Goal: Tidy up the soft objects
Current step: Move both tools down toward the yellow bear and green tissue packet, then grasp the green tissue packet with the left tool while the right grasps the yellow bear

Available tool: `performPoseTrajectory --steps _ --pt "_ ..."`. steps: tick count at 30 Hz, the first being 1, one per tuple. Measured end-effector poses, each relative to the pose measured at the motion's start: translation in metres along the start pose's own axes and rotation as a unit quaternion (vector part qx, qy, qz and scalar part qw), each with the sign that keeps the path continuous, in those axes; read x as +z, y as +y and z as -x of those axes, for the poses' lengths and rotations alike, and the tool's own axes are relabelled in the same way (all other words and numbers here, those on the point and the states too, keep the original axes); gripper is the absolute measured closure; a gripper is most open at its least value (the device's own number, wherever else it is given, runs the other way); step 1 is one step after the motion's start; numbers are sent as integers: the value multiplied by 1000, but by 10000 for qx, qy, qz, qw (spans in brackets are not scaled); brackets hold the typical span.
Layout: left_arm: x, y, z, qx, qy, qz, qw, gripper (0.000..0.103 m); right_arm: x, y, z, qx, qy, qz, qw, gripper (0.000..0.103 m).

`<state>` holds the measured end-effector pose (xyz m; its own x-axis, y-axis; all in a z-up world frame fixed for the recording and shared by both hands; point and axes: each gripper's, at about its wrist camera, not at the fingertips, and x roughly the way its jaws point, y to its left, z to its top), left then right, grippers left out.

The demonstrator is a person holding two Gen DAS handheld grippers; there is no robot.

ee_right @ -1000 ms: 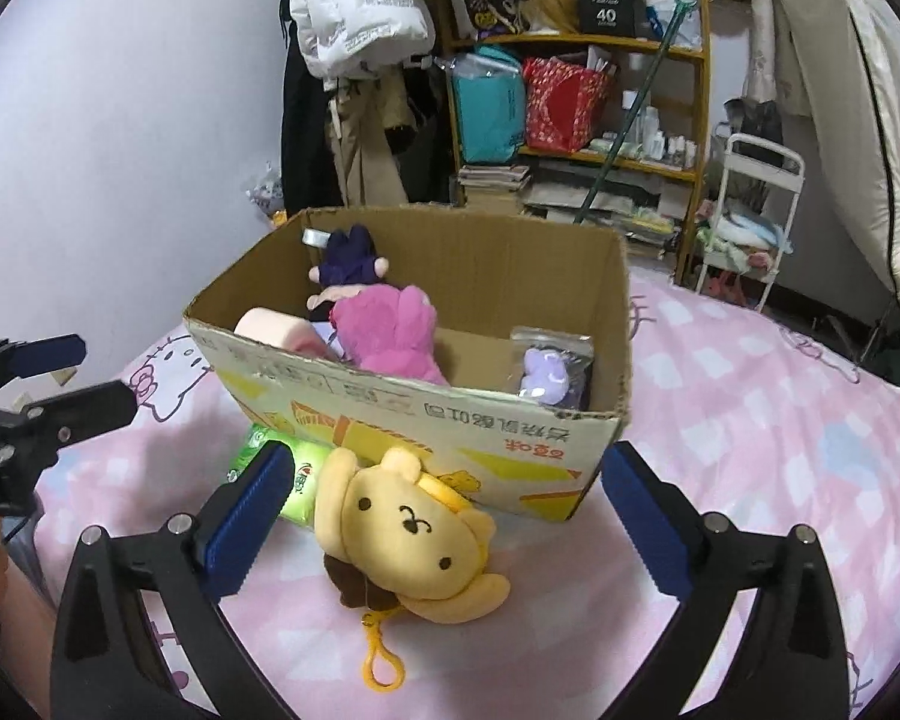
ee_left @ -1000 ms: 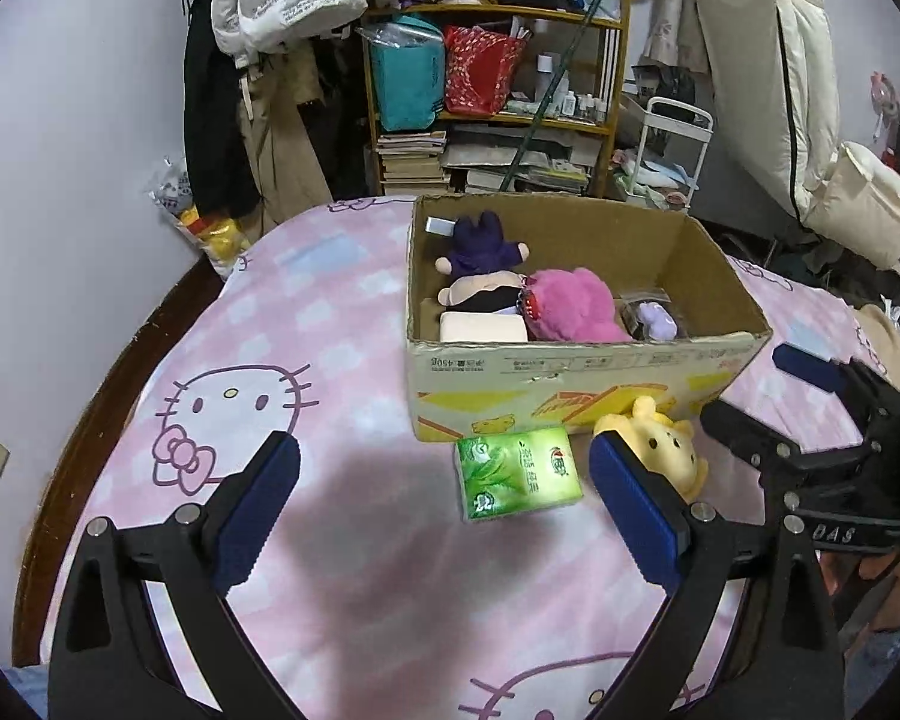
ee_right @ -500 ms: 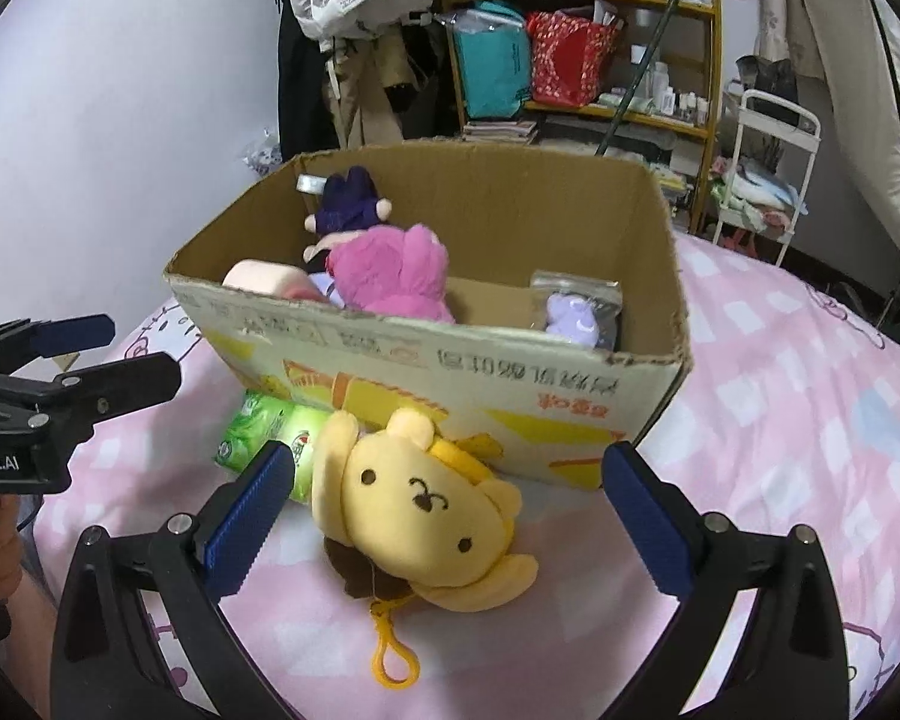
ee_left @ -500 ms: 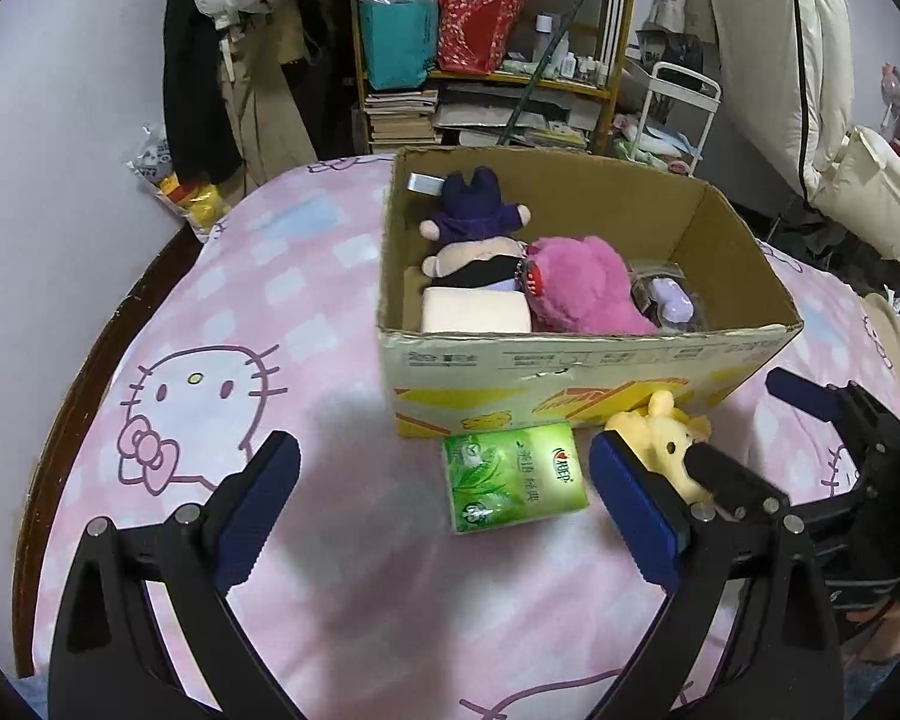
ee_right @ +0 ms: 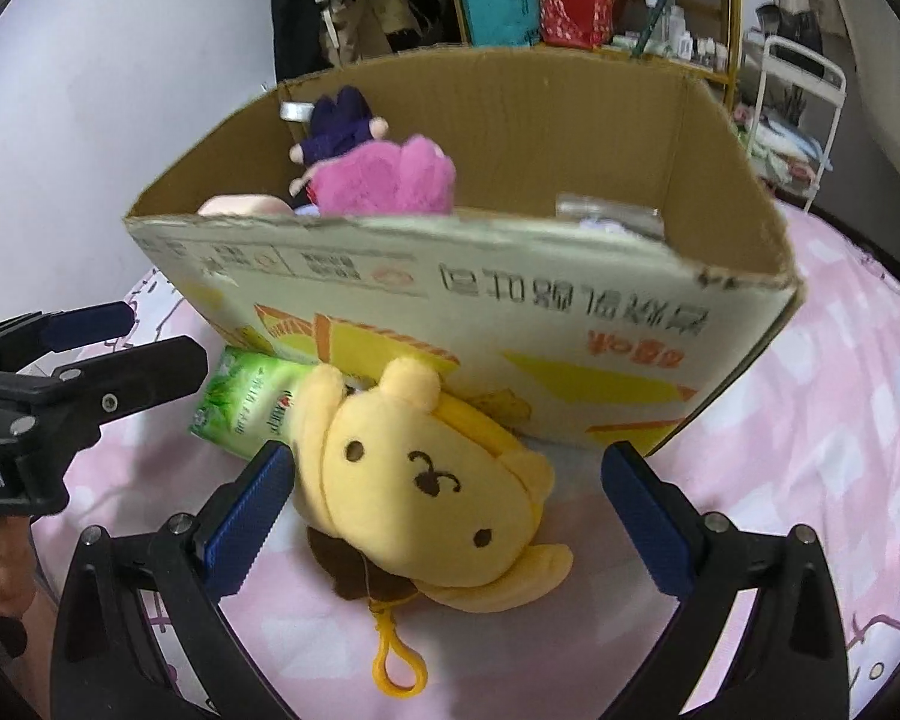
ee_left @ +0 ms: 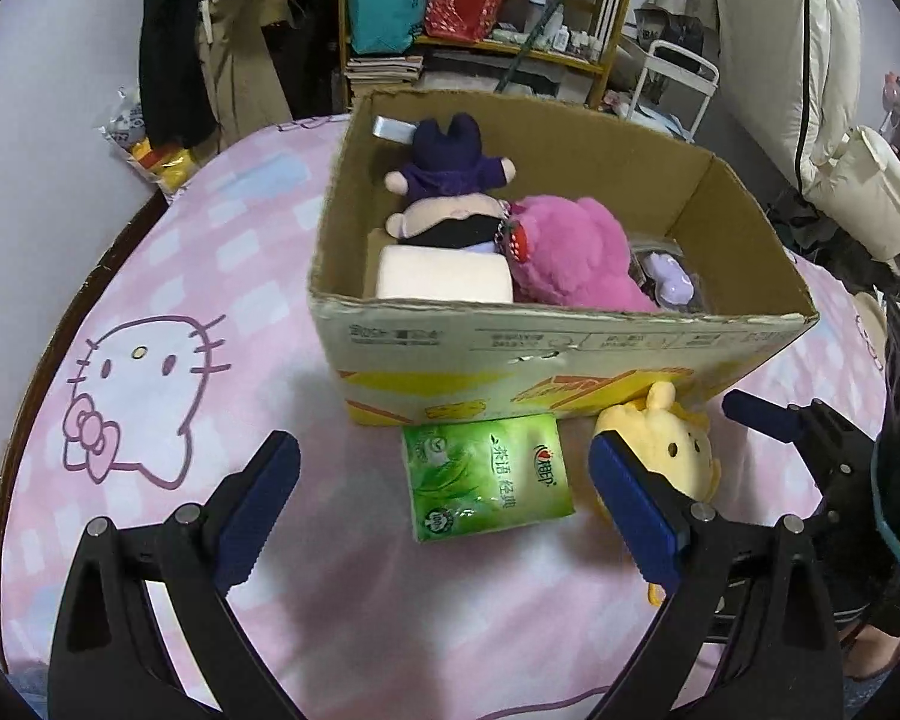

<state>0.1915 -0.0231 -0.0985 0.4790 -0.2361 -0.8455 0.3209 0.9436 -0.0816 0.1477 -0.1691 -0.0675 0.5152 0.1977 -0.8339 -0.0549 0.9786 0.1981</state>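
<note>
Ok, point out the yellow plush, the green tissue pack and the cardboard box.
yellow plush [ee_right: 426, 480], right wrist view, on its face.
green tissue pack [ee_left: 486, 474], left wrist view, top face.
cardboard box [ee_left: 510, 348], left wrist view, near wall.

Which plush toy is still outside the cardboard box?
The yellow dog plush, lying on the bedspread against the box's front wall; the purple plush and pink plush lie inside.

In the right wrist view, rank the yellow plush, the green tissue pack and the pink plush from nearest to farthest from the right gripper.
1. Yellow plush: on the bedspread, between the open fingers of the right gripper.
2. Green tissue pack: behind the plush to the left, against the cardboard box.
3. Pink plush: inside the box, toward its left side.
</note>
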Motion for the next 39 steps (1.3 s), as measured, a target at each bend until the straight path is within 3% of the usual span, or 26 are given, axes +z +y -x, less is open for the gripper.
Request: performPoseTrajectory --steps 11,34,39 --pt "-4 -13 -37 -54 559 -216 9982 7 1 -5 -31 364 341 -134 9987 0" --pt "-3 4 -65 -230 906 46 9956 7 -3 1 -32 180 407 166 9989 0" --pt "-7 -9 -71 -382 958 45 9947 21 -4 10 -36 76 428 272 9987 0"
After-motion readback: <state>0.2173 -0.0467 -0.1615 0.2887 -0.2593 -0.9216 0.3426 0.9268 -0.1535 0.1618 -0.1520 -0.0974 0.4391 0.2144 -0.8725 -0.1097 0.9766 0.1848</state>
